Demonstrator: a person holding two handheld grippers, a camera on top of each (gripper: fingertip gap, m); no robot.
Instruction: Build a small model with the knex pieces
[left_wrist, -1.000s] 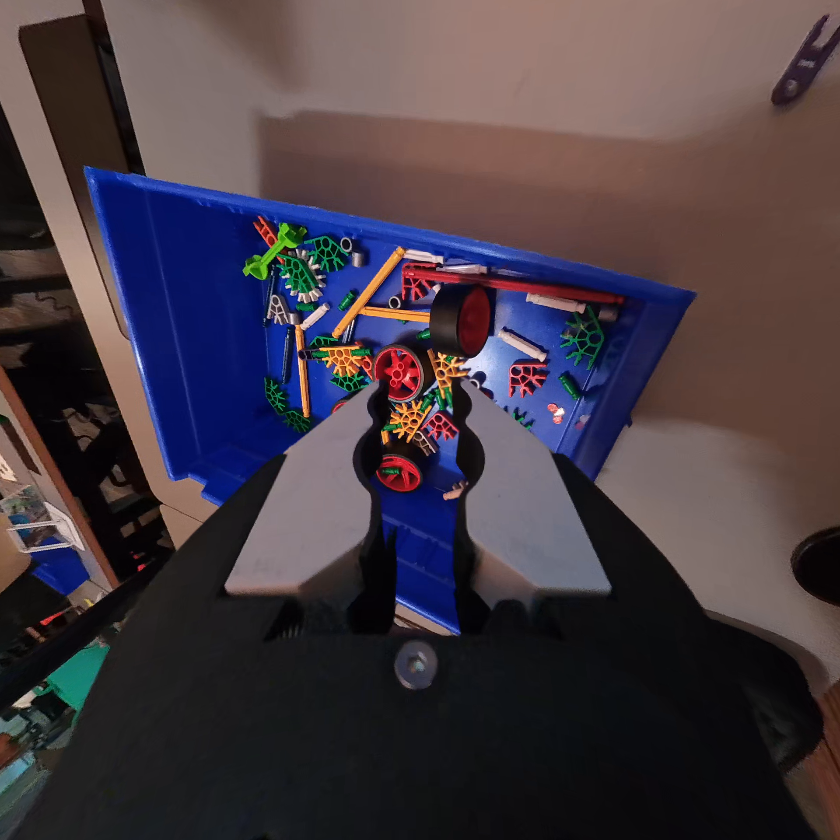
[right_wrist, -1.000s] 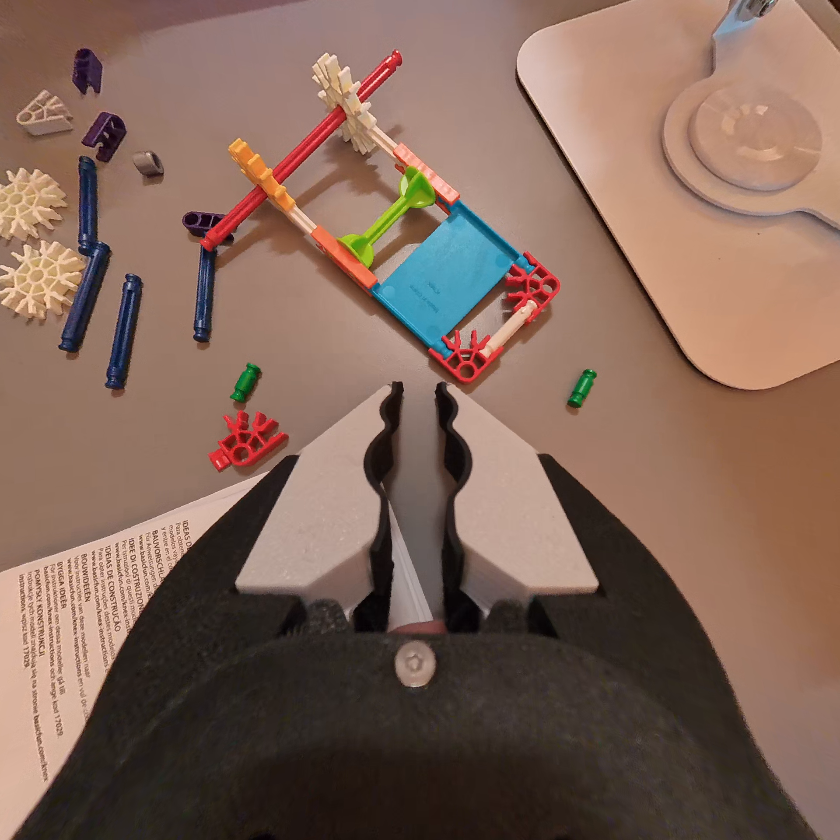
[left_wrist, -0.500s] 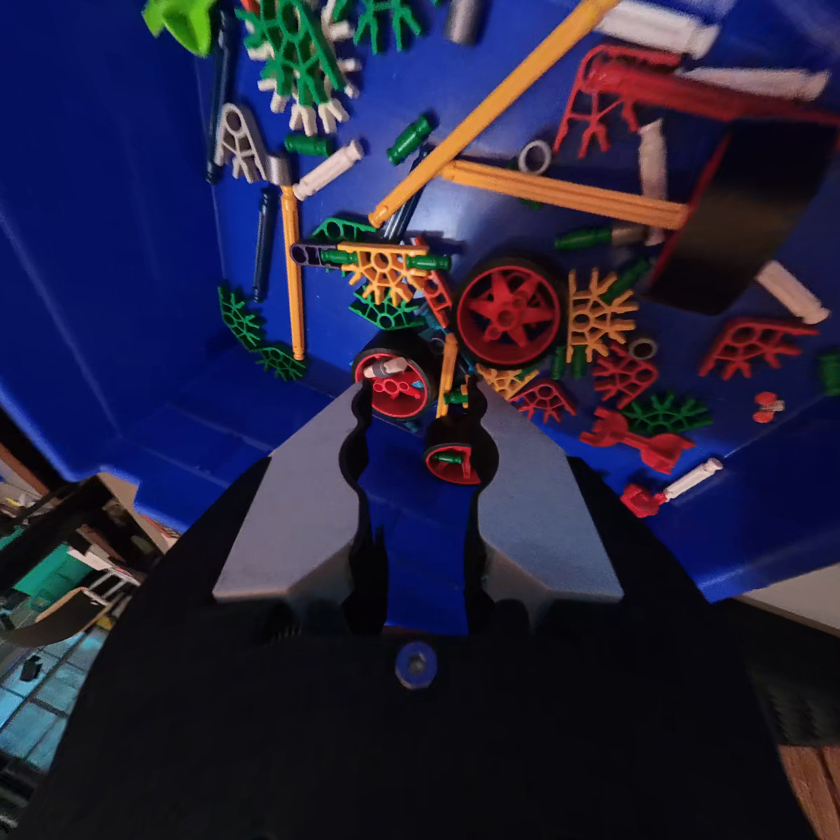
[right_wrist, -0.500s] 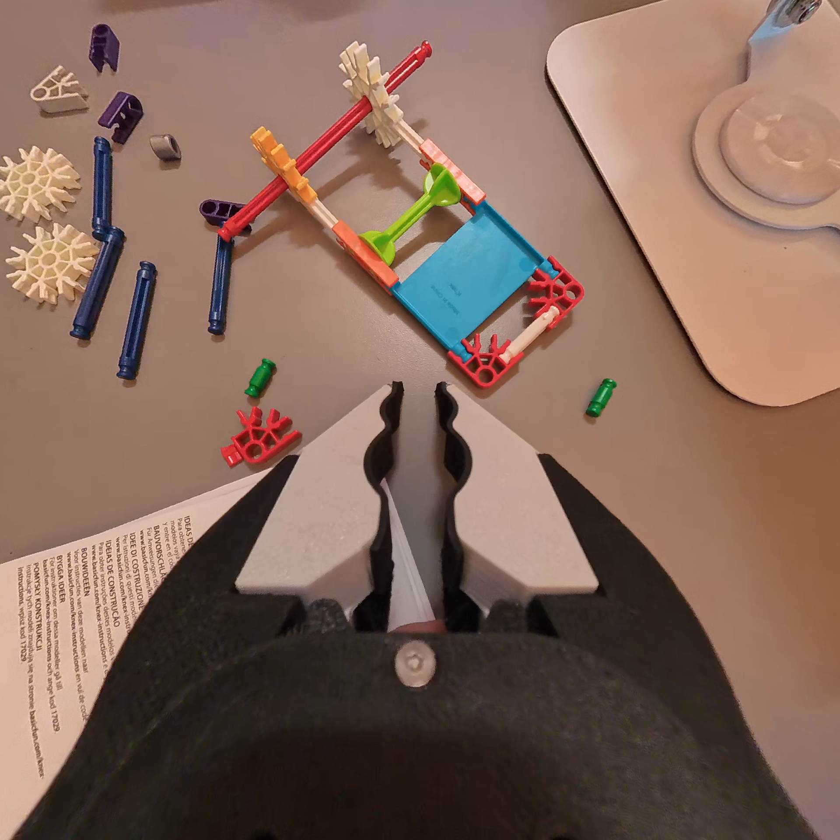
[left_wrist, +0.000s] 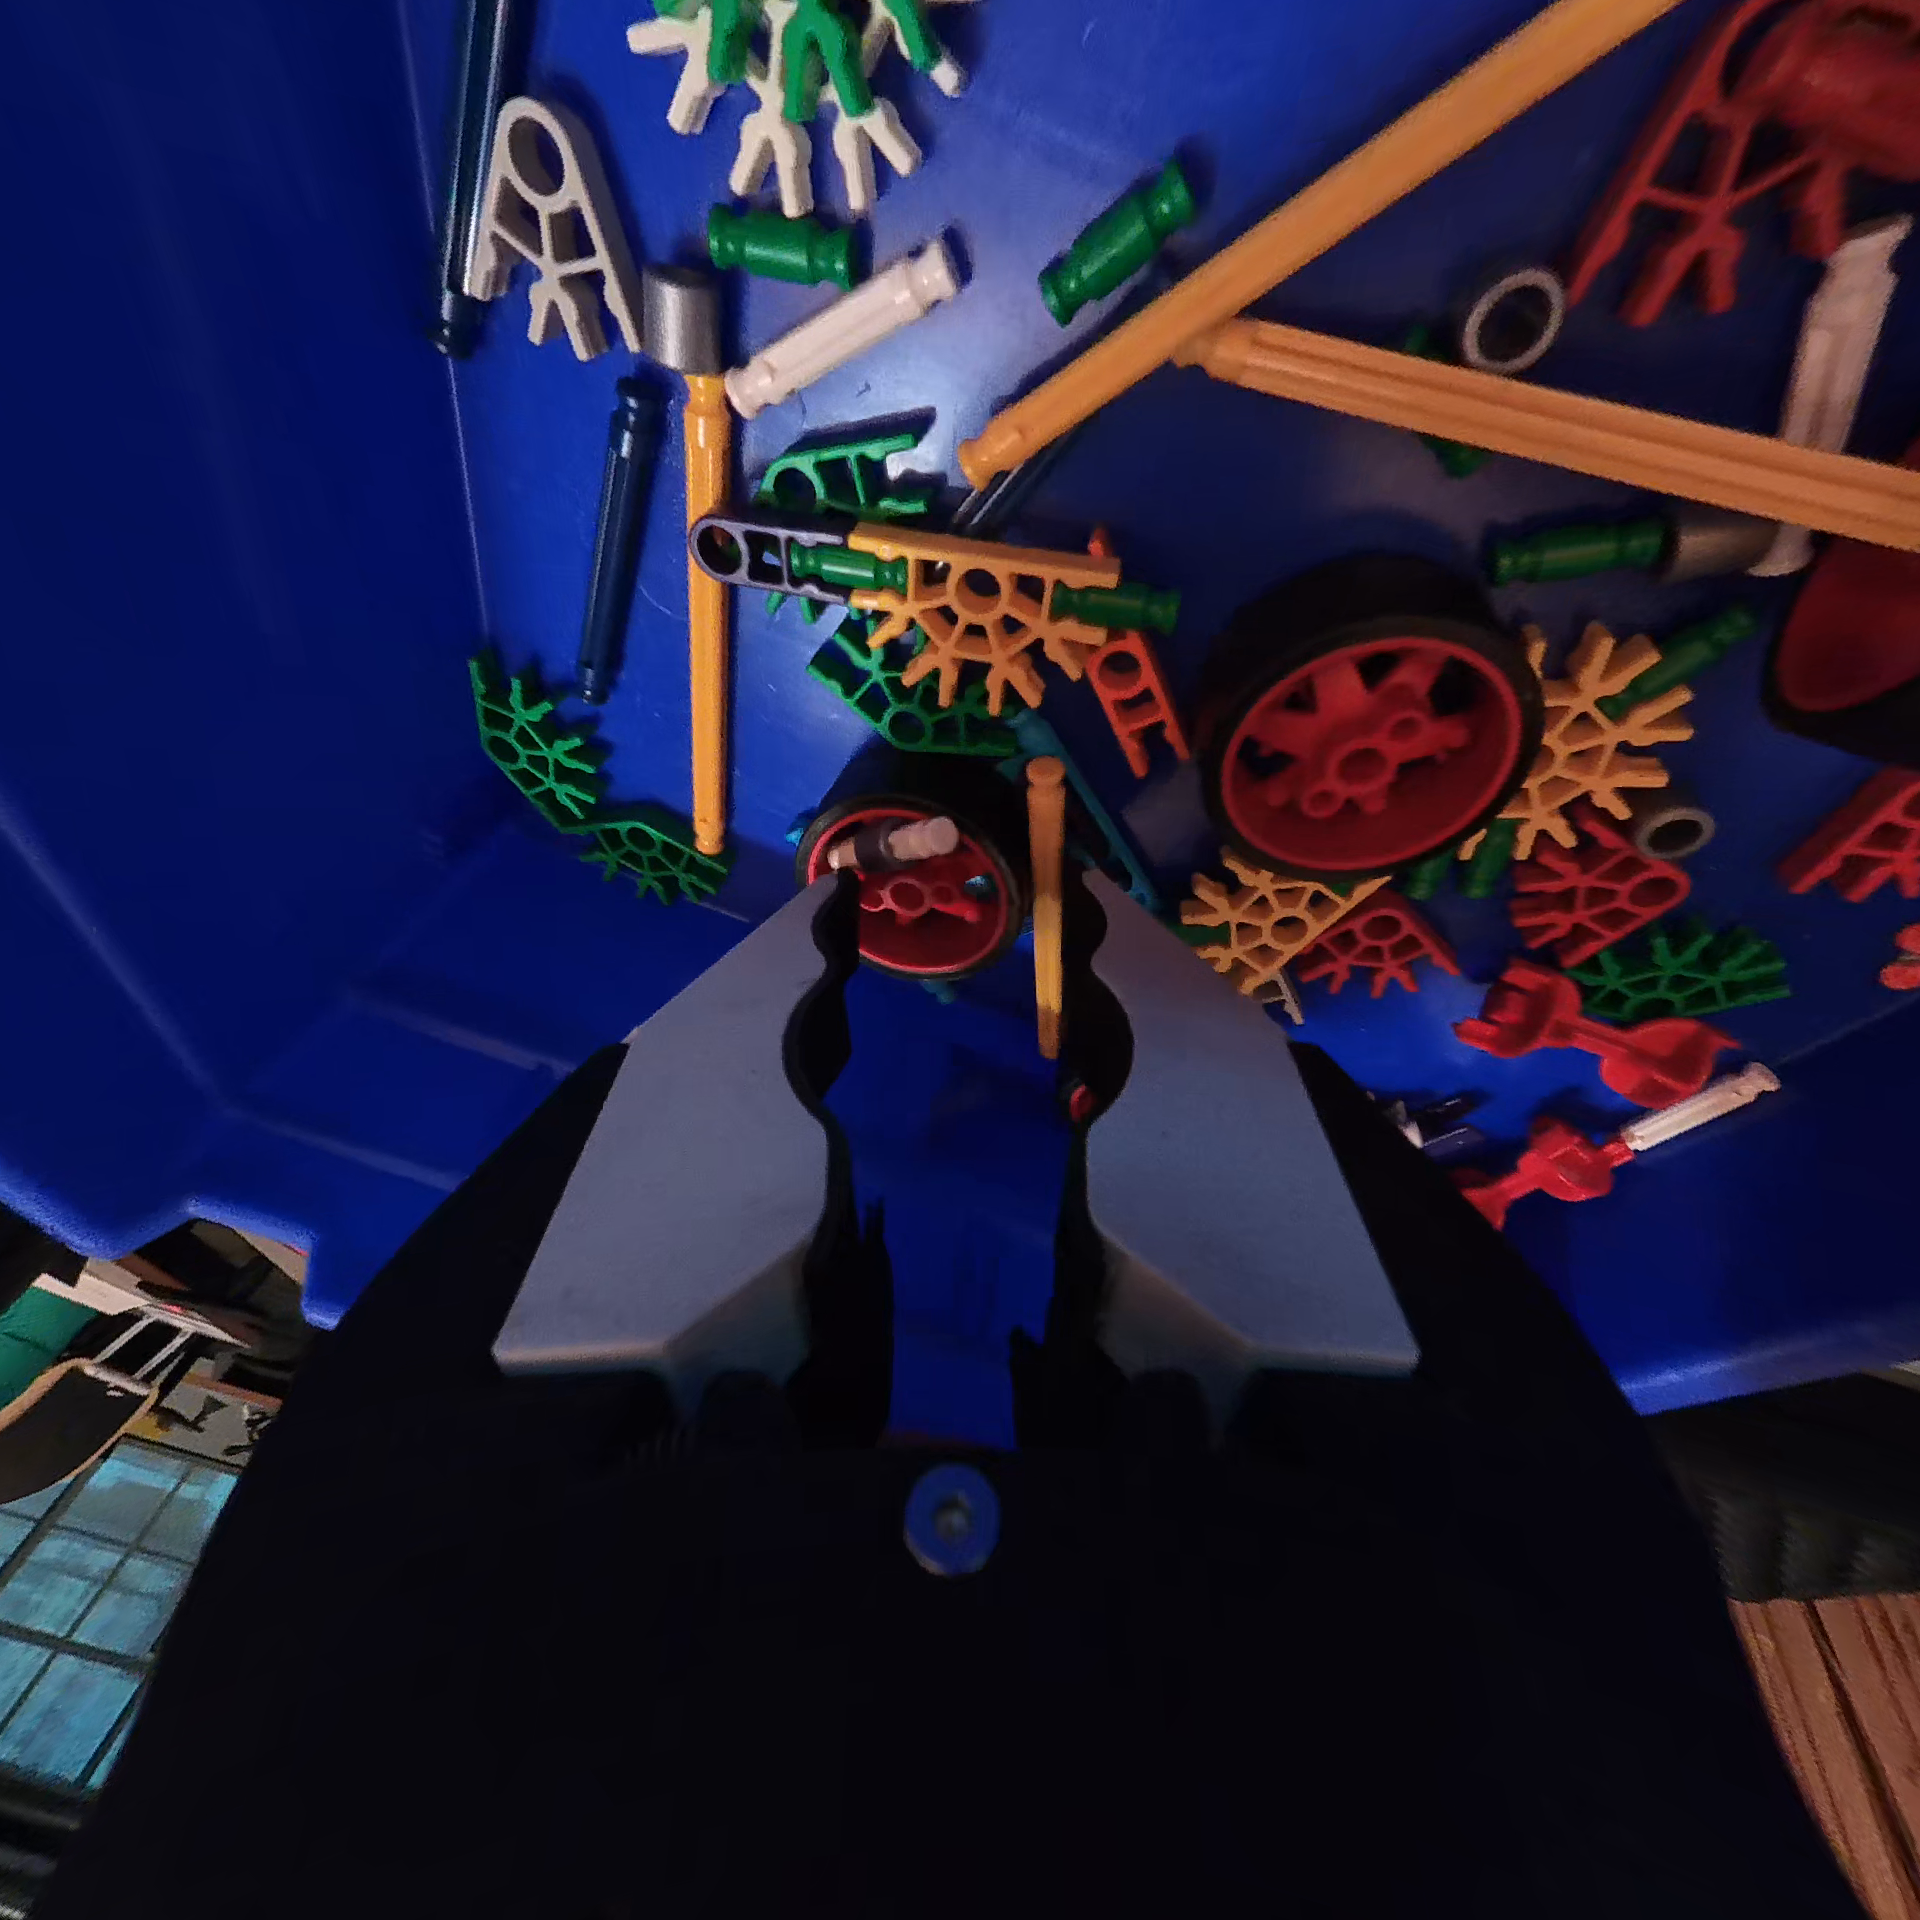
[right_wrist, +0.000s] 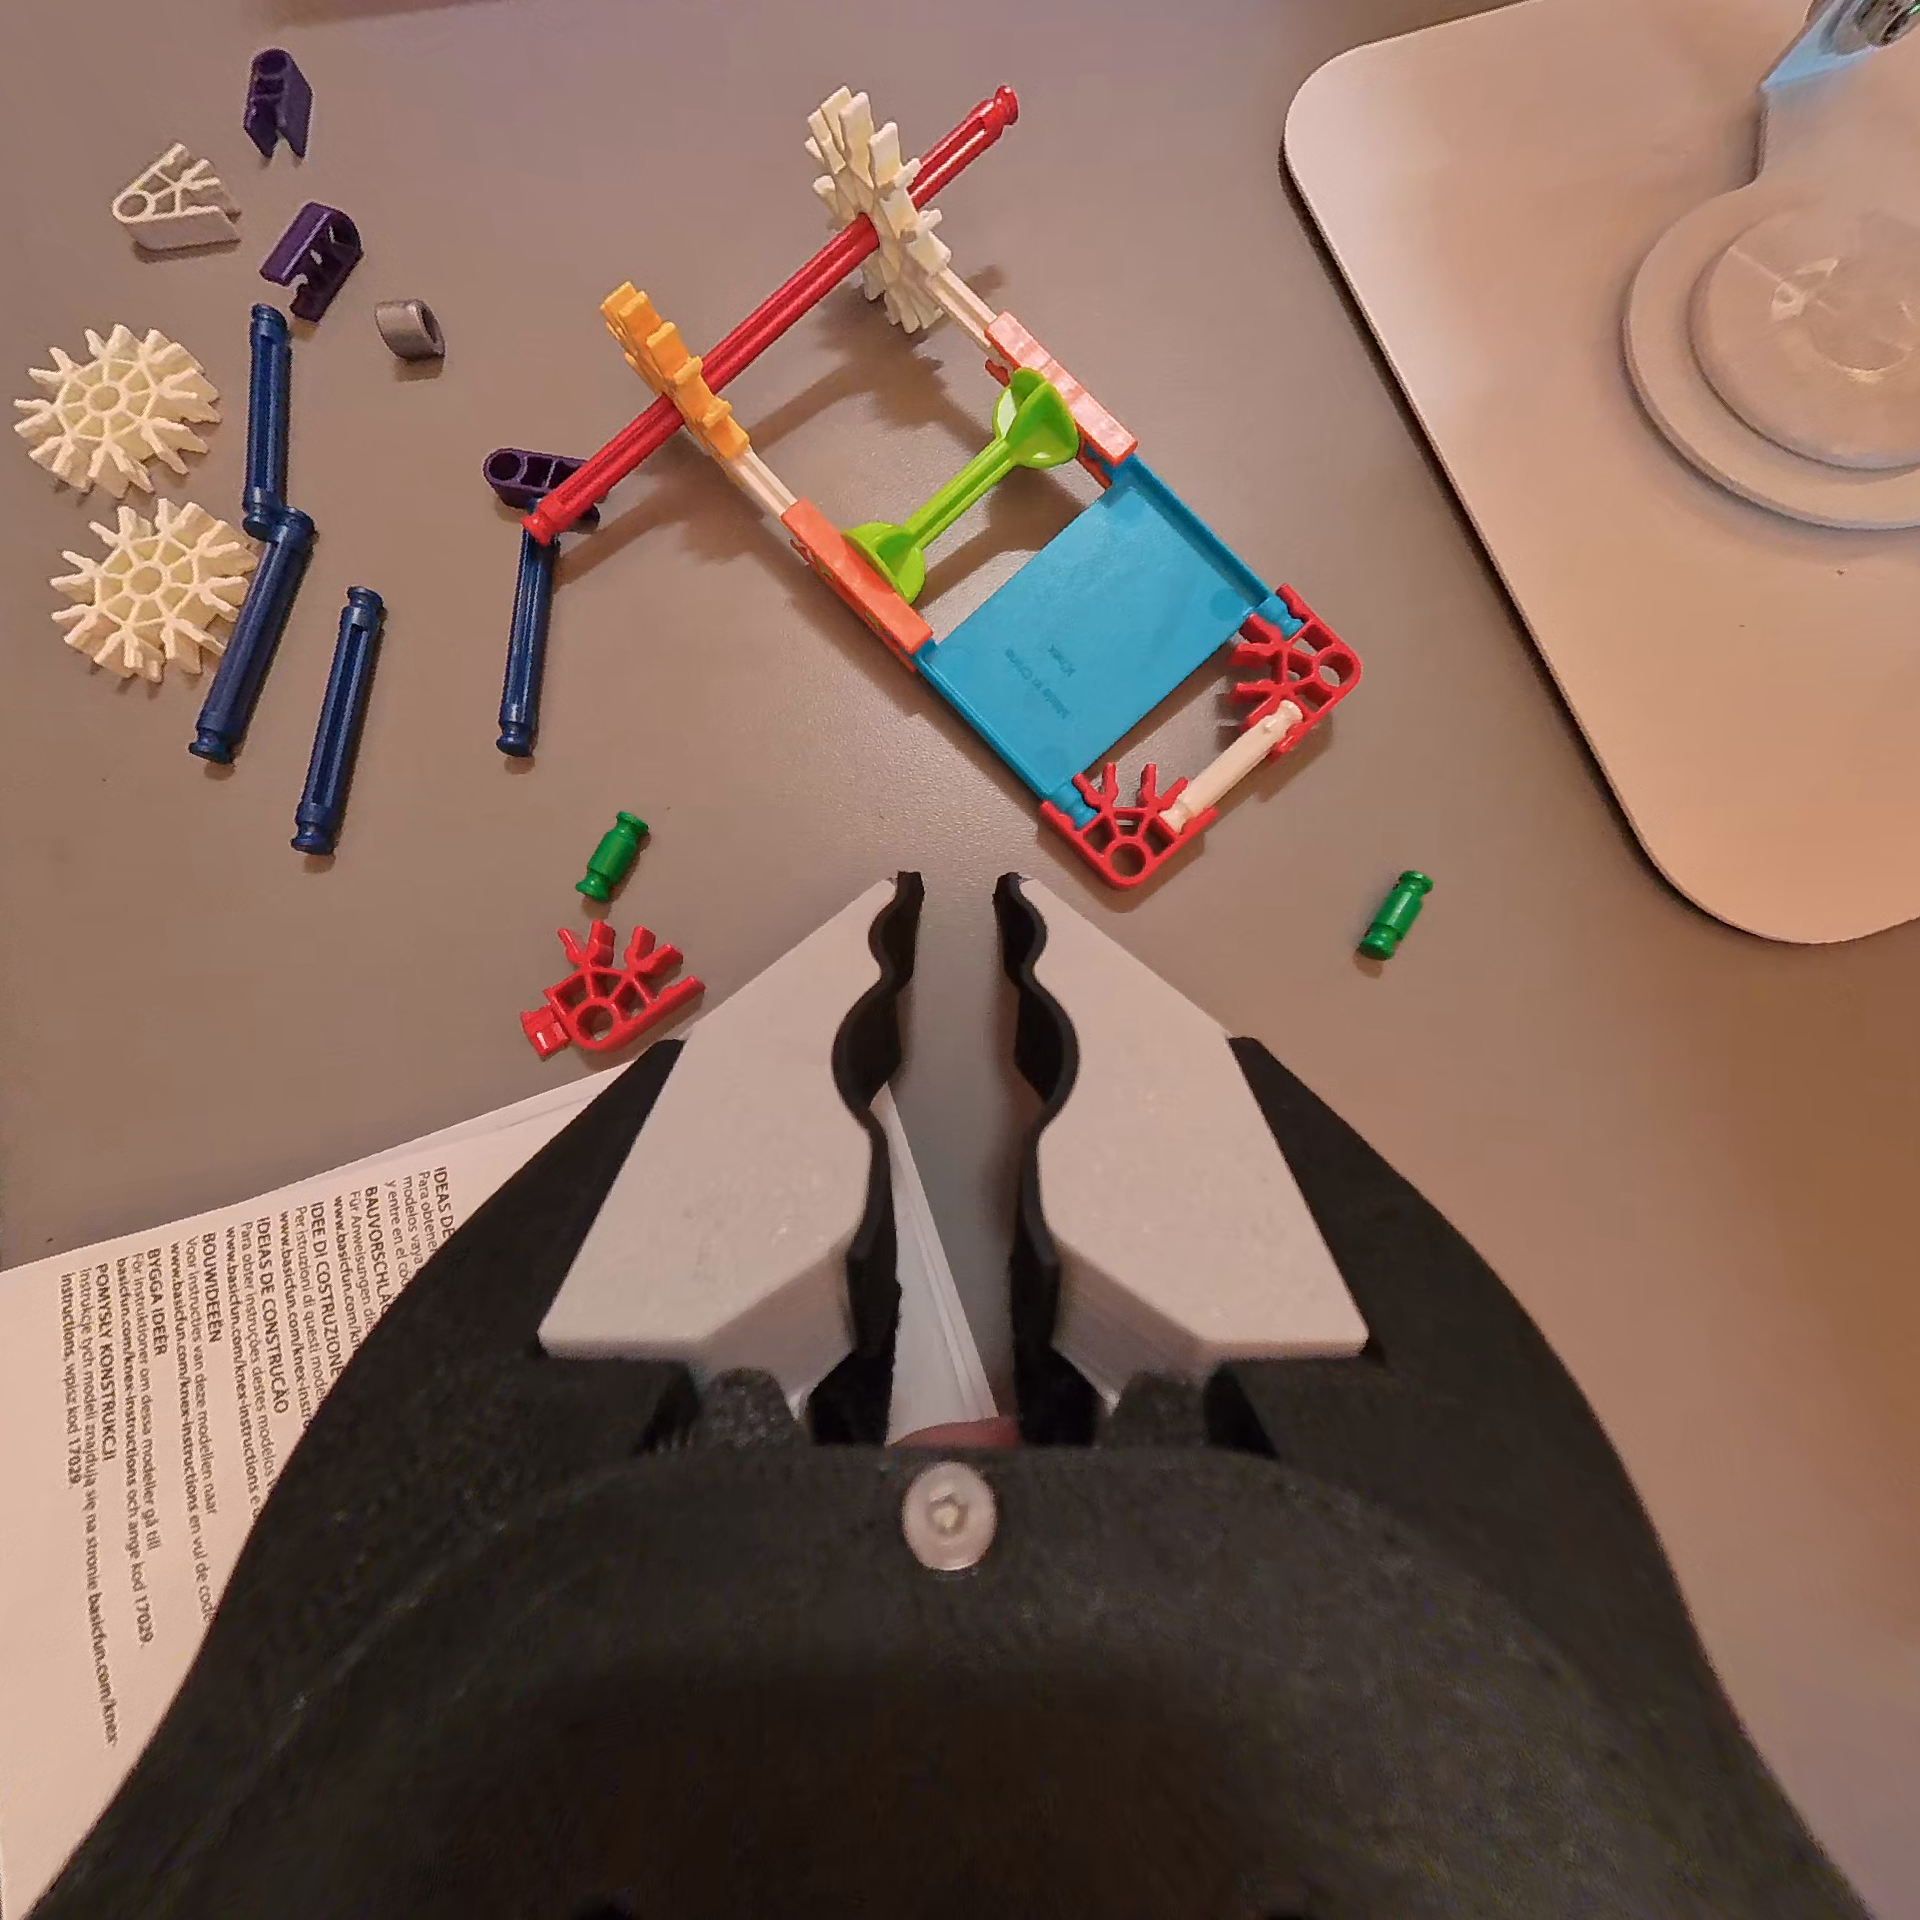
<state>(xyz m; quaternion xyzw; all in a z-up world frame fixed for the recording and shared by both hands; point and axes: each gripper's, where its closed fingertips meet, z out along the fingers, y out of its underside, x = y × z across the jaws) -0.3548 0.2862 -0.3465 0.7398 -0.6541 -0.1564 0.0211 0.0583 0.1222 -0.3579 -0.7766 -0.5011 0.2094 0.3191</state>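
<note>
Left jaws: My left gripper (left_wrist: 956, 894) is down inside the blue bin (left_wrist: 239, 520). My jaws are wide apart and hold nothing.
Between the left tips: A small red wheel (left_wrist: 914, 894) with a black tire sits right at the tips, close to my left finger. A short orange rod (left_wrist: 1047, 904) stands along the inside of my right finger. I cannot tell if it touches.
Around the left jaws: A big red wheel (left_wrist: 1361, 727) lies up and to the right. An orange spoky piece (left_wrist: 977, 623) with green pegs lies just above the small wheel. Two long orange sticks (left_wrist: 1455, 405) cross higher up. Green, red and white bits lie all over the bin floor.
Right jaws: My right gripper (right_wrist: 956, 883) hangs over the grey counter (right_wrist: 1558, 1143). My jaws are only a little apart and hold nothing.
Near the right jaws: A half-built toy frame (right_wrist: 1091, 613) with a blue panel lies just ahead, its red corner nearest my tips. A red connector (right_wrist: 608, 992) lies by my left finger. One green peg (right_wrist: 613, 854) is to the left, another green peg (right_wrist: 1394, 912) to the right.
Farther left: Dark blue rods (right_wrist: 343, 717) and two white snowflake pieces (right_wrist: 135, 499) lie well apart from me.
Under me: A printed paper sheet (right_wrist: 156, 1403) lies on the counter.
Far right: A pale flat board (right_wrist: 1558, 416) rests on the counter.
</note>
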